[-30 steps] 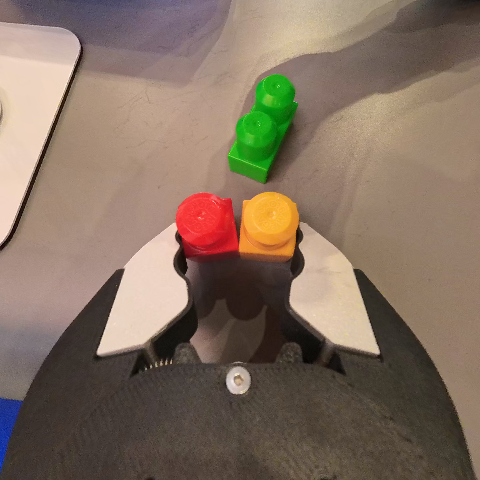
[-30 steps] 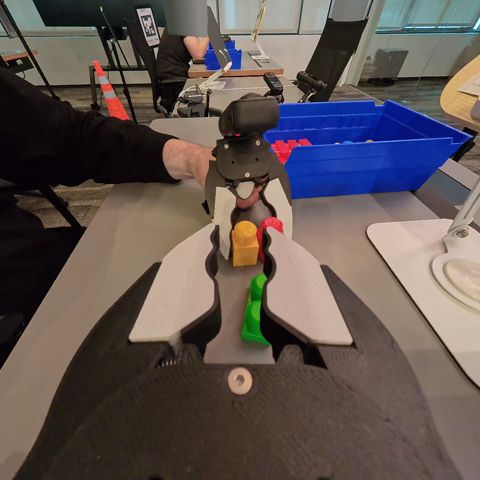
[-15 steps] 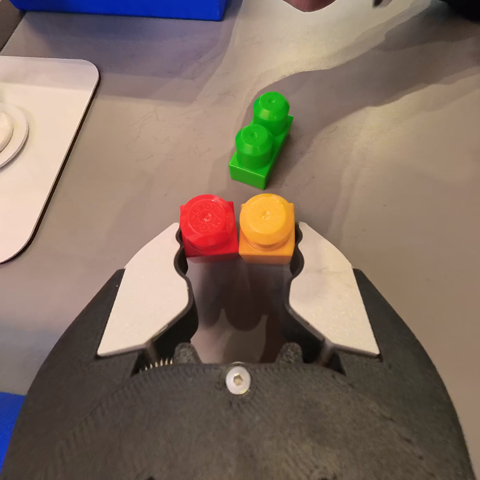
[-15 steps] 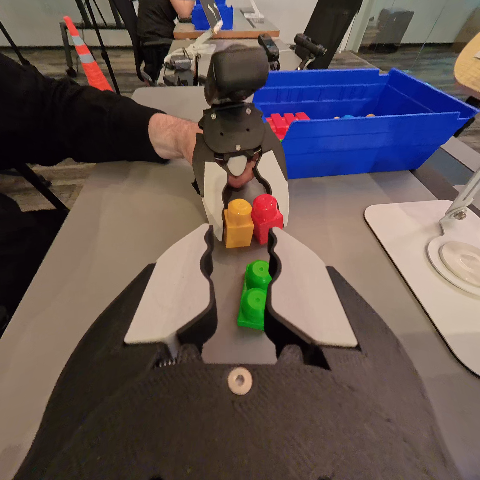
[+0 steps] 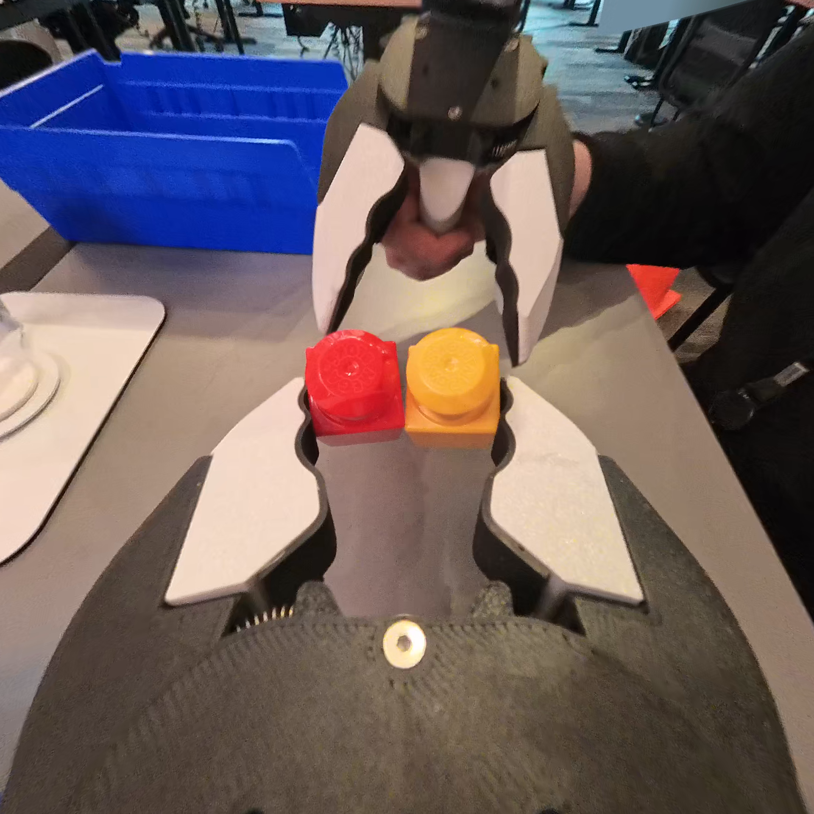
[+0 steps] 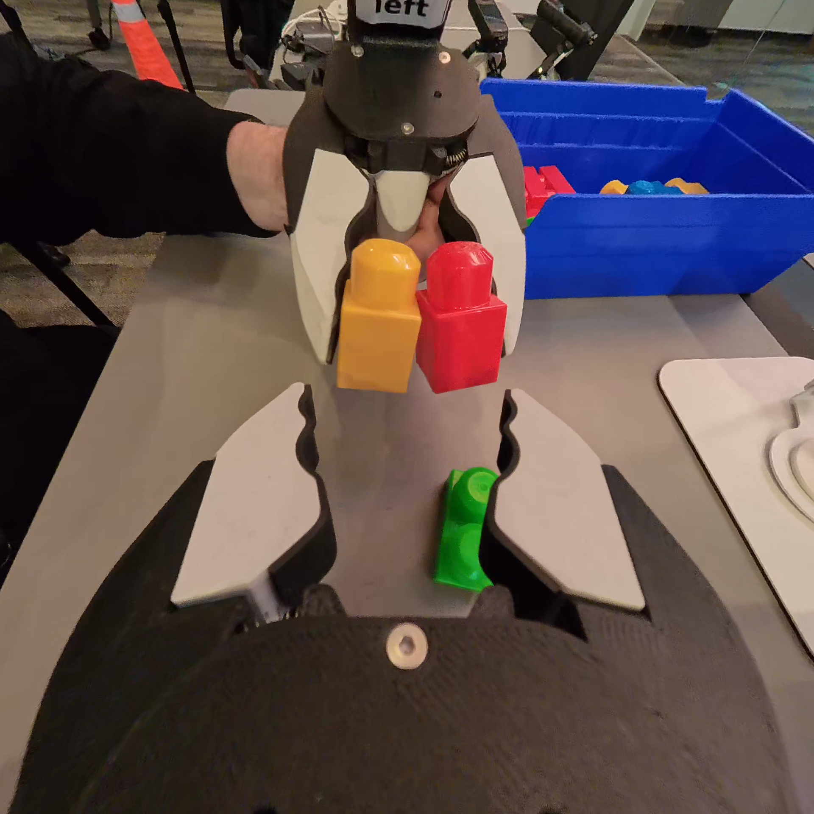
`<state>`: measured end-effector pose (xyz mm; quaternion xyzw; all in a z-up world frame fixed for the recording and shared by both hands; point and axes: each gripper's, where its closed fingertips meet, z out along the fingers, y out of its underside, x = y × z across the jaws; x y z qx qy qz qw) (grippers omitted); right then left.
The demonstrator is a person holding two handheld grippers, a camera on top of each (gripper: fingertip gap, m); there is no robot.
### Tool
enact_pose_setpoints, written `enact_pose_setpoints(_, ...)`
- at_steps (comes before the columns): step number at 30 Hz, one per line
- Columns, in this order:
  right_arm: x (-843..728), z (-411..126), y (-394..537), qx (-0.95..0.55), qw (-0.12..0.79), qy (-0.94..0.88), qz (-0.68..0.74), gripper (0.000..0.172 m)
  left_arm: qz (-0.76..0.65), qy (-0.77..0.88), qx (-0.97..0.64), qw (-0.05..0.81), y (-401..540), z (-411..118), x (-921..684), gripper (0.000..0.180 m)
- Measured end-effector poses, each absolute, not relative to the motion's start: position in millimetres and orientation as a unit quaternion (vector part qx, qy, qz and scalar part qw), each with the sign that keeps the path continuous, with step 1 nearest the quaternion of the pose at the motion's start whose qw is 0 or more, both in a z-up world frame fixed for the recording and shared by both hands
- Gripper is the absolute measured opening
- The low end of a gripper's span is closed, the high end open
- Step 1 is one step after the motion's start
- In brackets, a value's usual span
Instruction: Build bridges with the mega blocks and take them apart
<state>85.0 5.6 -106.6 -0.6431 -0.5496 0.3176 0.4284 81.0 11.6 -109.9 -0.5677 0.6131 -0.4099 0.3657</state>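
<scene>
My left gripper (image 5: 403, 396) is shut on a red block (image 5: 352, 383) and an orange block (image 5: 451, 383) pressed side by side between its pads. The right wrist view shows this gripper (image 6: 418, 352) holding the orange block (image 6: 374, 339) and the red block (image 6: 460, 339) clear of the grey table (image 6: 176, 352). My right gripper (image 6: 406, 392) is open wide and holds nothing. It faces the left one (image 5: 423, 317) closely. A green two-stud block (image 6: 462, 528) lies on the table below the right gripper, partly hidden by its right finger.
A blue bin (image 6: 660, 246) with several loose blocks stands at the table's far side; it also shows in the left wrist view (image 5: 154, 176). A white pad (image 6: 740, 418) lies at the table's edge. A person's hands and dark sleeves hold both grippers. Only a small space, under 4 cm, lies between the two pairs of fingers.
My right gripper's jaws have opened wide above the green block. My left gripper has lifted the red and orange blocks off the table, tilted up, and now faces the right gripper closely.
</scene>
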Motion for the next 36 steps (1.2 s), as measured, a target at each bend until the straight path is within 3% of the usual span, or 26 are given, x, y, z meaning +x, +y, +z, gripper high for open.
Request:
enact_pose_setpoints(5, 84, -104, 4, -0.642, 0.428, -0.539, 0.339, 0.081, -0.425, 0.615, -0.55, 0.372, 1, -98, 91, 0.078)
enact_pose_setpoints(13, 84, -98, -4, -0.624, 0.423, -0.54, 0.374, 0.066, -0.451, 0.612, -0.531, 0.374, -5, -89, 95, 0.078)
enact_pose_setpoints(36, 82, -88, -2, -0.608, 0.449, -0.52, 0.398, 0.065, -0.5, 0.568, -0.509, 0.411, -4, -69, 99, 0.079)
